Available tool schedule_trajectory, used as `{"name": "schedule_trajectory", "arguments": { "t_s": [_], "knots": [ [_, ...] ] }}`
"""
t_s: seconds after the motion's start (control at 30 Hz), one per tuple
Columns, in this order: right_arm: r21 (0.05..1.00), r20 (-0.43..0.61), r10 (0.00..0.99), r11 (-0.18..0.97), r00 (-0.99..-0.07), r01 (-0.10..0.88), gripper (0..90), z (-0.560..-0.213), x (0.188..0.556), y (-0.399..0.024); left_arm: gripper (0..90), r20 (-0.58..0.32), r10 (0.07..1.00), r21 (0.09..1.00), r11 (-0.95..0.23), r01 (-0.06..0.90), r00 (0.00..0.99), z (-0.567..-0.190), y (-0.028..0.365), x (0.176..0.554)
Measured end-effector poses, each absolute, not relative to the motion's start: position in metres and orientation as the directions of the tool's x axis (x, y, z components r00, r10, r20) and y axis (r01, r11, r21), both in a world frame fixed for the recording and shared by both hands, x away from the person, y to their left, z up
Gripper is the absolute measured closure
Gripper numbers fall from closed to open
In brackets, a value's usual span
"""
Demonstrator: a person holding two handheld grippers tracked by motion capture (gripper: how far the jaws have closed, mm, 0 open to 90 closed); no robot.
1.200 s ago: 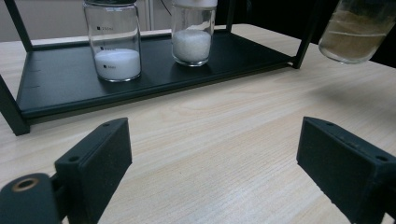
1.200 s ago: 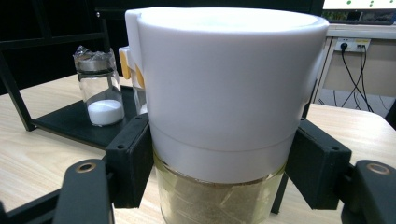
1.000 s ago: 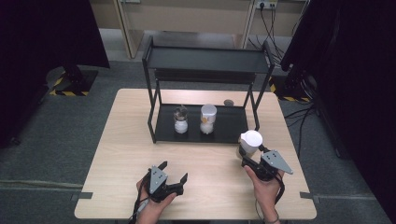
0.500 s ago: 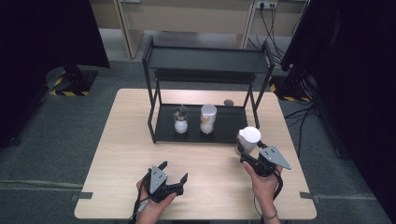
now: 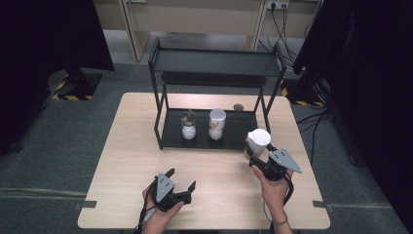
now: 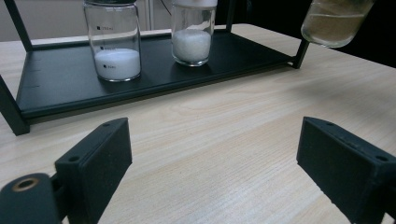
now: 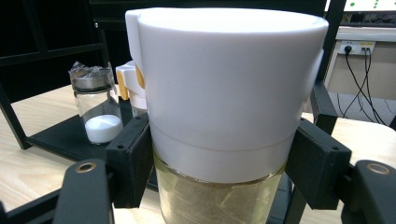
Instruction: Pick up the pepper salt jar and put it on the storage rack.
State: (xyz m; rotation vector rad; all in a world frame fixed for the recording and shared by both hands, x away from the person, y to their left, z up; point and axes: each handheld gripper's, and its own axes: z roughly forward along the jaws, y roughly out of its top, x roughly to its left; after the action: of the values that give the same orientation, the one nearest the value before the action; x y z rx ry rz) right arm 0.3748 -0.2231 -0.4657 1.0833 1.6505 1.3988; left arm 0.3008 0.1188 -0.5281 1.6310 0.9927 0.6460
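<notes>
The right gripper (image 7: 219, 172) is clamping the glass spice jar (image 7: 224, 116) under its white lid; likely fragile, slippery; left gripper (image 6: 215, 172), at seven o'clock, is gaping.

Black grippers (image 5: 174, 187), screw-holed fingers (image 6: 95, 158), grey three-cornered plate (image 5: 284, 160).

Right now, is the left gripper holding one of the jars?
No, the left gripper is open above bare table, and both shelf jars stand apart from it.
</notes>
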Motion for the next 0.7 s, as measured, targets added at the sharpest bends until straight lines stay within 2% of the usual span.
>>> {"name": "schedule_trajectory", "arguments": {
  "t_s": [0.7],
  "knots": [
    [0.986,0.011,0.918,0.057,-0.397,0.159,30.9,-0.463,0.390,-0.215,9.7,-0.075,0.859,0.956,-0.082,0.282,0.506,-0.528,0.119,0.301]
  ]
}}
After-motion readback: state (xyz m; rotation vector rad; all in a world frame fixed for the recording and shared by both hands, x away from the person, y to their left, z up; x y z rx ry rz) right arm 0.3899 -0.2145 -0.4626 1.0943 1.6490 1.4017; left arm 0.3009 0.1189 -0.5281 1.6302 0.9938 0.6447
